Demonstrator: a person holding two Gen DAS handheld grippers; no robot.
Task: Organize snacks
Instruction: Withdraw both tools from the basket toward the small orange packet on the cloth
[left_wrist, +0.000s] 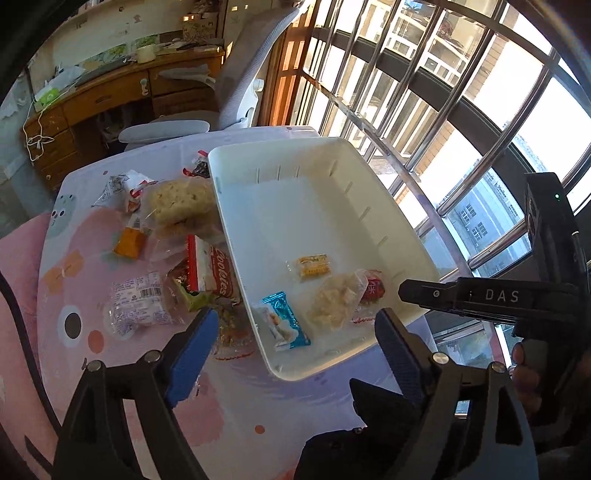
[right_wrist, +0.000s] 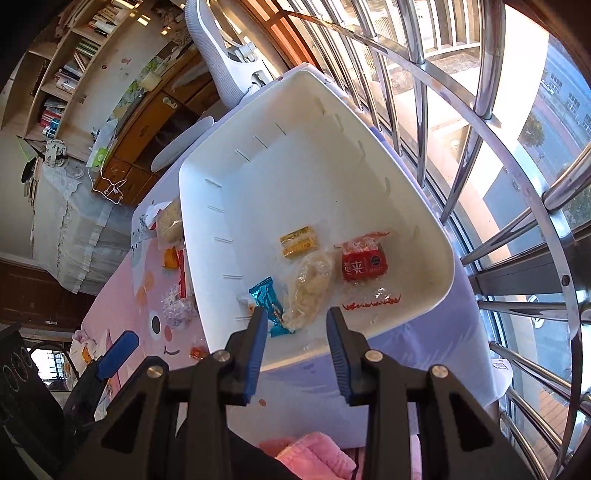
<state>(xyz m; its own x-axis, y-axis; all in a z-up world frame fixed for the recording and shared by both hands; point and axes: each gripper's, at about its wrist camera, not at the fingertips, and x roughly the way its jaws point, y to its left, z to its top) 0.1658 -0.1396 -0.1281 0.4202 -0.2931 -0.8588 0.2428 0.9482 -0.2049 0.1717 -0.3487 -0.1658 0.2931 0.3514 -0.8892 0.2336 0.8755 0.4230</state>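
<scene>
**Snacks: four in the bin, the rest waiting on the counter**

Snacks are shown in two groups. Largest first, we note the counter (left_wrist: 236, 398) under its pink and lilac patterned cloth, then the white bin (left_wrist: 369, 173) standing on its window side. Left of the bin lies the unsorted pile (left_wrist: 184, 236): a pale noodle block, a red-and-white cookies pack (left_wrist: 216, 269), a clear pack with a barcode label (left_wrist: 138, 304) and an orange sachet (left_wrist: 129, 242). Inside the bin we count four small items: a clear bag of pale pieces (left_wrist: 334, 302), a red packet (right_wrist: 364, 260), a blue wrapper (left_wrist: 284, 321) and a yellow bar (left_wrist: 314, 264).

The left hand-held gripper (left_wrist: 295, 332) is released, its blue pads spread wide and empty; one pad hangs over the pile's near edge, the other over the bin's near corner. The right hand-held gripper (right_wrist: 297, 325) stands partly open with nothing between its pads, above the bin's near wall.

We judge the left hand nearer the next pick: the pile lies ahead and to its left, and the cookies pack's long axis runs roughly away from that gripper.
</scene>
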